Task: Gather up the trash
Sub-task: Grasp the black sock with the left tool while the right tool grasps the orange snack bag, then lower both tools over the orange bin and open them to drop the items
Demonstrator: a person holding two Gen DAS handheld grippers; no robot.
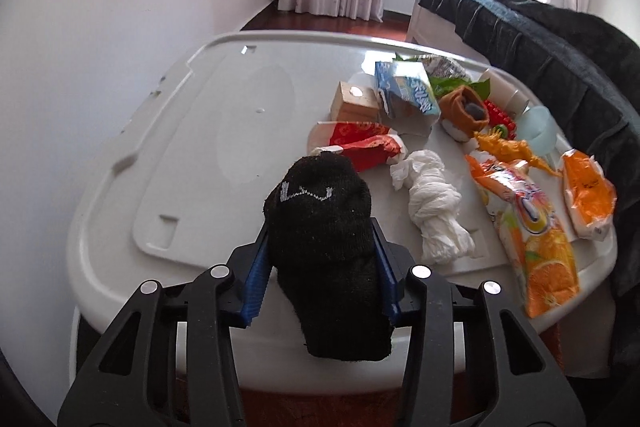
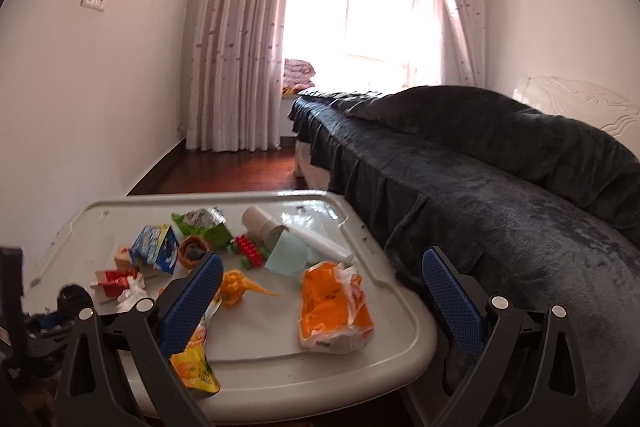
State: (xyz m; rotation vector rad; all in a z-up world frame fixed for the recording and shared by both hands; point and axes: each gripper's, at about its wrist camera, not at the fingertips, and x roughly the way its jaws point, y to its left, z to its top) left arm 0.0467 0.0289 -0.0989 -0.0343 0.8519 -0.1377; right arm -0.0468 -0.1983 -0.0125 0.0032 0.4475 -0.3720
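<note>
My left gripper (image 1: 320, 227) is shut on a black sock (image 1: 324, 247) and holds it above the near edge of a white plastic lid (image 1: 224, 99) that serves as a table. My right gripper (image 2: 324, 291) is open and empty above the lid's near right part (image 2: 400, 331). Trash lies on the lid: a crumpled white tissue (image 1: 432, 203), a red wrapper (image 1: 360, 143), an orange juice pouch (image 1: 528, 227), an orange-and-white bag (image 2: 334, 303), a blue carton (image 1: 408, 91) and a green wrapper (image 2: 204, 223). The left gripper and sock show blurred at the right wrist view's left edge (image 2: 72, 299).
Also on the lid: a wooden block (image 1: 354, 101), a brown sock (image 1: 466, 107), red and green toy bricks (image 2: 250, 251), an orange toy dinosaur (image 2: 240, 287), a pale blue cup (image 2: 286, 257), a paper cup (image 2: 260, 223) and a white tube (image 2: 320, 243). A dark-covered bed (image 2: 500, 187) runs along the right.
</note>
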